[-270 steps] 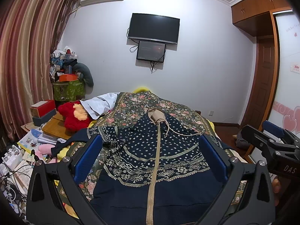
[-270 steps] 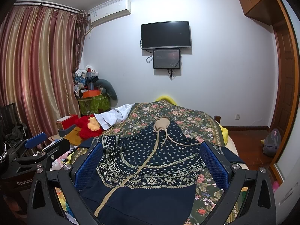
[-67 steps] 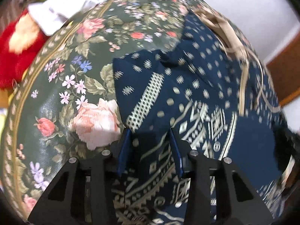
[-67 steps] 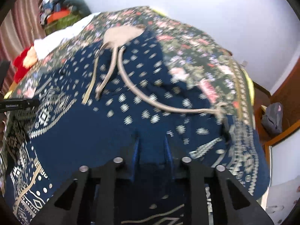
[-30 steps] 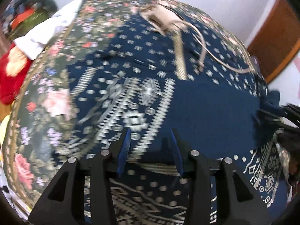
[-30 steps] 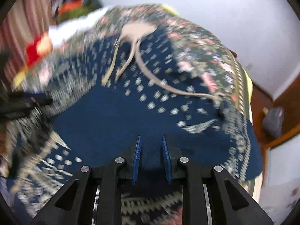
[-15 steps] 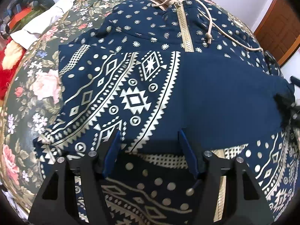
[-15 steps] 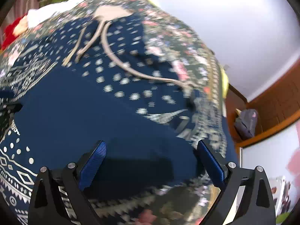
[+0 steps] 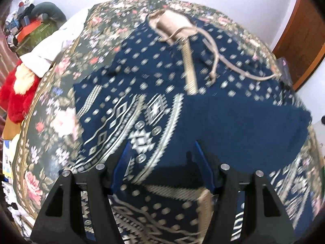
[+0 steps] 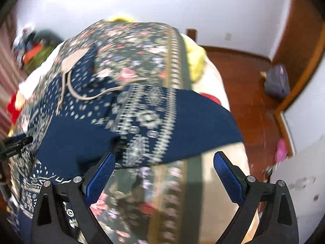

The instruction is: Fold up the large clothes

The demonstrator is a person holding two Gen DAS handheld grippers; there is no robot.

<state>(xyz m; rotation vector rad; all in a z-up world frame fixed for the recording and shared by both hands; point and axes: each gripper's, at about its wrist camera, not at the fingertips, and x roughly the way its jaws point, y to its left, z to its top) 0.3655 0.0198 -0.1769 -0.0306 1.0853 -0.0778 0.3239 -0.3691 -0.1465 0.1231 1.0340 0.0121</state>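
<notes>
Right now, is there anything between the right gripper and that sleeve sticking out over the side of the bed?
Nothing visible. The right gripper is open over the floral bedspread, and the navy patterned sleeve lies just beyond its fingertips with only bare bedspread between.

Both of my views are evenly lit by soft indoor light, bright on the white wall, with no glare. The source is not visible to me. Below my left jaws a dark shadow lies on the navy garment. The print there is smeared by motion blur, worst toward the drawstring. My right view is blurrier still: the floral bedspread and the floor streak. The fisheye bulges the bed and darkens all 4 corners to black.
</notes>
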